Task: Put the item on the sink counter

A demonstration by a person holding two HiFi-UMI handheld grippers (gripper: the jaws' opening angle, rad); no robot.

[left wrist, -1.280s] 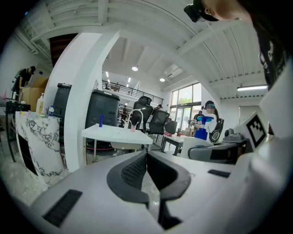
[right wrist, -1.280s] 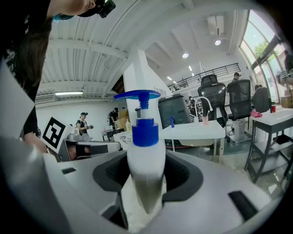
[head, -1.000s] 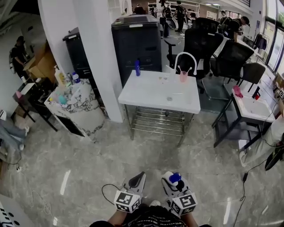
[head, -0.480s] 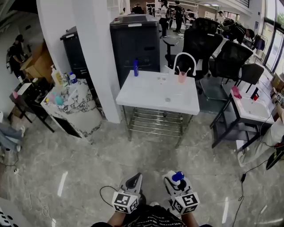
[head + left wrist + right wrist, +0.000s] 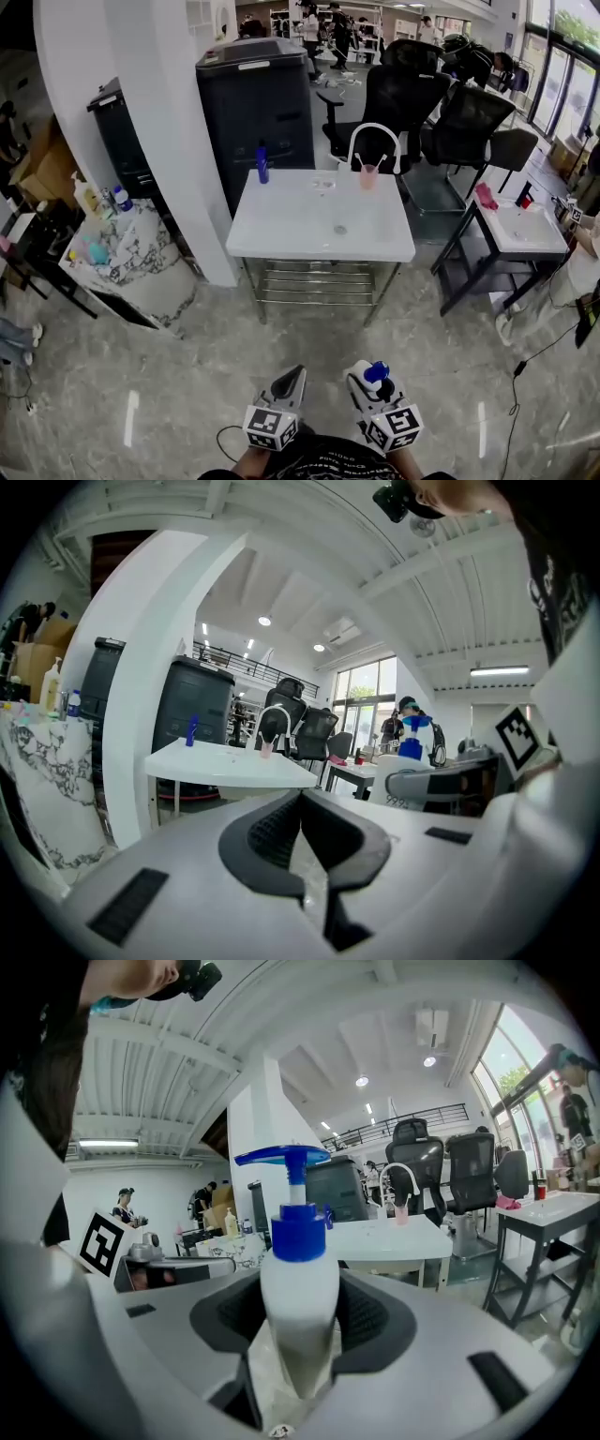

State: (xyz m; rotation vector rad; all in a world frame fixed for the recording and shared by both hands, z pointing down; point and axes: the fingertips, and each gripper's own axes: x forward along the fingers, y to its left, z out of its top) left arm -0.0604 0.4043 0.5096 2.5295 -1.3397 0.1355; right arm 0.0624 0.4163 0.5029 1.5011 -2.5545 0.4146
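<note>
The white sink counter [image 5: 281,225] stands ahead across the floor, with a curved faucet [image 5: 372,141], a pink cup [image 5: 368,176] and a small blue bottle [image 5: 263,161] along its back edge. My right gripper [image 5: 369,377] is low in the head view, shut on a white pump bottle [image 5: 298,1316] with a blue cap and nozzle [image 5: 376,372]. The bottle stands upright between the black pads. My left gripper [image 5: 294,375] is beside it, shut, with nothing in it. Both gripper views show the counter [image 5: 225,758] [image 5: 384,1237] well beyond the jaws.
A white pillar [image 5: 178,141] and a marble-patterned cabinet [image 5: 131,253] with several bottles stand left of the counter. A black cabinet [image 5: 253,94] and office chairs [image 5: 403,94] are behind it. A second small sink table [image 5: 520,230] is at the right. People stand far back.
The view has swung to the right, so the sink counter now sits nearer the middle. Both grippers hold their places low in the view, the bottle still in the right one.
</note>
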